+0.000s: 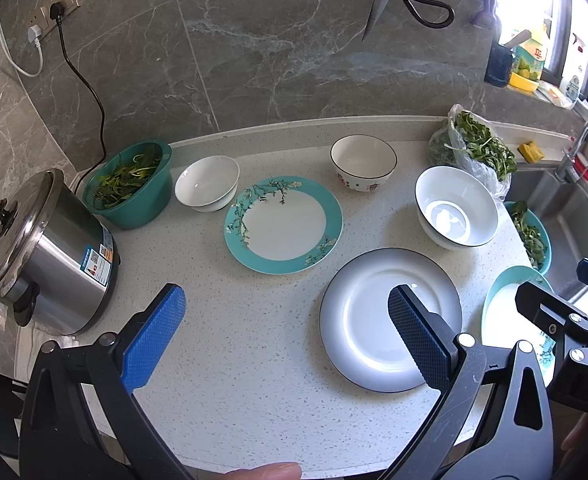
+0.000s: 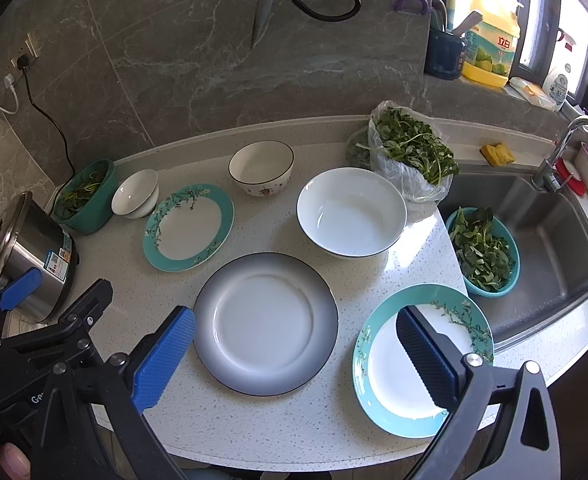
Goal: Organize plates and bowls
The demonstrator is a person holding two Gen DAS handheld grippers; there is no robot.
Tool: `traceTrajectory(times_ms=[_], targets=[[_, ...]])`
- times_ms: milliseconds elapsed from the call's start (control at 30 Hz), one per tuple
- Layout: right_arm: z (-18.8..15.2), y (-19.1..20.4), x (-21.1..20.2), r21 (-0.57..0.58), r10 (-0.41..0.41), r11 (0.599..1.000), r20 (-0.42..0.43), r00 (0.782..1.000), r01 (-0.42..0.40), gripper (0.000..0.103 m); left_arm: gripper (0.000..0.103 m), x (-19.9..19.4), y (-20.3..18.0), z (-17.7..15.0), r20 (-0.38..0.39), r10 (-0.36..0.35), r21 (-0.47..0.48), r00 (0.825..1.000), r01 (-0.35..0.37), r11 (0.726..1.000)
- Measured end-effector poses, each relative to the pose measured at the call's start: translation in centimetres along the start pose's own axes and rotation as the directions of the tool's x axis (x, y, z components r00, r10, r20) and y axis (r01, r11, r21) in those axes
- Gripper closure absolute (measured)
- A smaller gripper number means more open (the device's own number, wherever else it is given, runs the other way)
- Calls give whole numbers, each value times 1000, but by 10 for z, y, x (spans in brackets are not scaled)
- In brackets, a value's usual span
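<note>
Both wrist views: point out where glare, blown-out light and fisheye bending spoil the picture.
Left wrist view: the window is blown out, sunlight glares inside the large white bowl, and the speckled counter's back edge bows. Right wrist view: the window burns white behind the yellow detergent bottle; black vignette fills the corners.

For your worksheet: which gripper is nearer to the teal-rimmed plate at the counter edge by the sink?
Right. The right gripper hovers open with one finger over that teal-rimmed plate; the left gripper hangs open further left, by the grey-rimmed plate.
</note>
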State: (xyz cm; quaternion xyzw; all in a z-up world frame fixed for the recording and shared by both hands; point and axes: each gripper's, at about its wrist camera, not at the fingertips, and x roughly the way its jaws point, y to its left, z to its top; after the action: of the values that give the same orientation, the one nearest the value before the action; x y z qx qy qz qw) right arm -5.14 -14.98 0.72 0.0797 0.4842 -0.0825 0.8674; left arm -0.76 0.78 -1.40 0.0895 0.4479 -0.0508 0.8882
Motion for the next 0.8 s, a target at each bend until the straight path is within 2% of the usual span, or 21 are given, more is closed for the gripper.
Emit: traceTrajectory(times_ms=[300, 367, 467, 567, 600, 633, 667, 700, 733, 800], targets=[[1, -2, 2, 9, 5, 1000, -6, 1000, -5, 0, 0, 6, 0, 2, -9, -27, 21, 1000, 27, 999], [1, -7, 4, 27, 37, 999, -16, 999, -36, 0, 0, 14, 0, -2, -24, -48, 47, 999, 49, 998], [-1, -16, 12, 75, 144, 987, -27, 989, -142, 0, 0, 40, 5, -16, -121, -125, 57, 985, 132, 990], [-1, -29, 26, 119, 241, 965, -29, 970, -236, 0, 2, 74, 20, -39, -236, -228, 10, 944, 237, 971], [-2, -32, 29, 124, 263, 958, -27, 964, -258, 0, 2, 85, 28, -47, -266, -292, -29, 919, 295, 955], [-3, -39, 36, 140, 317, 941, -30, 948, -310, 0, 2, 97, 40, -54, -286, -384, -102, 878, 371, 923], [-4, -43, 42, 155, 364, 922, -37, 931, -355, 0, 2, 107, 51, -62, -285, -477, -192, 831, 438, 878], [-4, -46, 47, 168, 401, 906, -44, 915, -389, 0, 1, 121, 65, -70, -270, -578, -317, 770, 496, 808], [-5, -50, 55, 186, 458, 878, -53, 887, -442, 0, 1, 132, 70, -75, -278, -599, -352, 751, 500, 791], [-5, -56, 65, 186, 529, 839, -57, 847, -512, 0, 1, 141, 64, -79, -294, -553, -243, 780, 499, 832]])
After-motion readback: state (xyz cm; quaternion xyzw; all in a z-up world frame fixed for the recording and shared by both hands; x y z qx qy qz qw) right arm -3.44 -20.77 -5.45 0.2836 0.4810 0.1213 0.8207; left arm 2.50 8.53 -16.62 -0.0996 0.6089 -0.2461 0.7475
